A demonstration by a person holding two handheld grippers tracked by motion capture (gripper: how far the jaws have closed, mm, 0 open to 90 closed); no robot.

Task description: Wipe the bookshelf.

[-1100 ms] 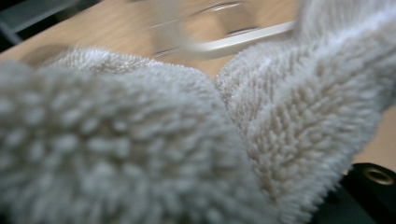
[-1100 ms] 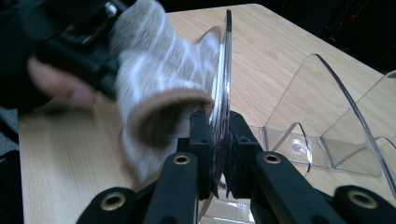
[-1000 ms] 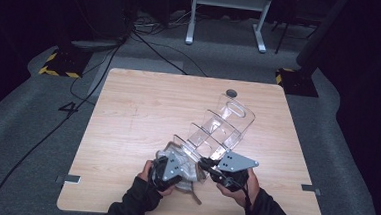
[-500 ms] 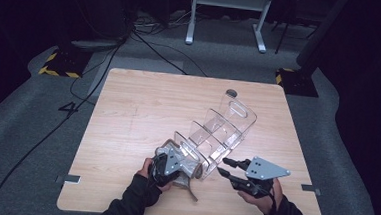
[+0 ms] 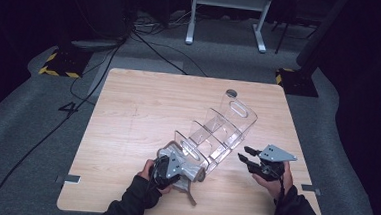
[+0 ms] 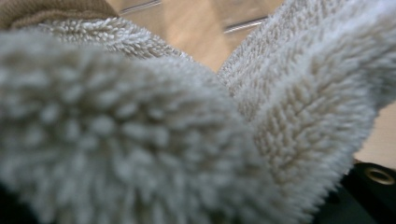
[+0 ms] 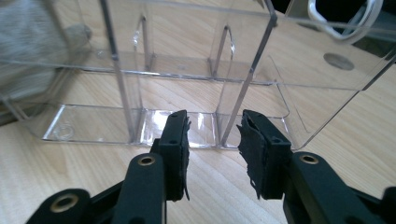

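High view shows one clear acrylic organizer [image 5: 219,132] lying aslant on the wooden table [image 5: 128,113], running from about 7 o'clock up to 1 o'clock of the tabletop's middle. At its near, 7 o'clock end the left gripper [image 5: 171,167] holds a fluffy grey cloth [image 5: 187,170] against the organizer's end; in the left gripper view the cloth [image 6: 140,121] sits so close to the lens that the pads cannot be made out, but the jaws appear clamped tight on it. The right gripper [image 5: 248,158] sits at 4 o'clock of the organizer, just beside its long wall and not touching it. Its jaws have just been opening, and in the right gripper view they stand parted with nothing between them, the organizer's [image 7: 196,93] clear base lip just ahead of the fingertips.

The step in hand is judged to be wiping the organizer with the cloth while the other hand steadies it. To do that well, the right gripper should close on a rigid wall or divider edge, not the thin lip, and hold firm but gently, since clear plastic slips and can crack. The cloth should be pushed into each compartment in turn.

Counted: one organizer with what looks like four compartments, one cloth, two grippers, one table.
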